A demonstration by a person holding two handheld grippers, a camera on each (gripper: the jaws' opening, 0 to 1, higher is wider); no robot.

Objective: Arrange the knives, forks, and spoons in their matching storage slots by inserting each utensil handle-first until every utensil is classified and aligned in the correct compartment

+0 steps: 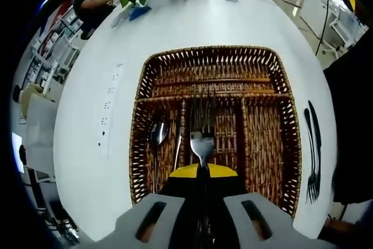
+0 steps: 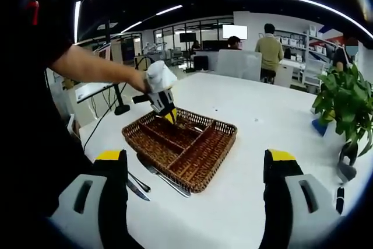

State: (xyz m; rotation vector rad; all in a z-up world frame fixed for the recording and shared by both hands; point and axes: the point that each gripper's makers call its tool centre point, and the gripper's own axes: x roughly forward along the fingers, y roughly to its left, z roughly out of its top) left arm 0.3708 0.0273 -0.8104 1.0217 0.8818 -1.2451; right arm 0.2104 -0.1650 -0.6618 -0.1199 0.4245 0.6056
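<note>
1. An open office with ceiling light strips surrounds a large white tabletop (image 2: 262, 126); people stand at desks in the upper part of the right gripper view.
2. A brown wicker tray (image 1: 152, 68) with several compartments lies in the centre of the left gripper view, and sits left of centre in the right gripper view.
3. The left gripper (image 1: 201, 170) has its yellow-tipped fingers closed on a fork (image 1: 202, 135), tines toward the upper part of the frame, over a middle slot of the tray.
4. A spoon (image 1: 158, 134) lies in the slot to the left of the fork.
5. Two dark utensils (image 1: 313, 150) lie on the tabletop at the right edge of the frame, beside the tray.
6. The right gripper (image 2: 192, 173) has its fingers wide apart, holding nothing, low in its own frame.
7. A green plant (image 2: 344, 100) stands at the right side.
</note>
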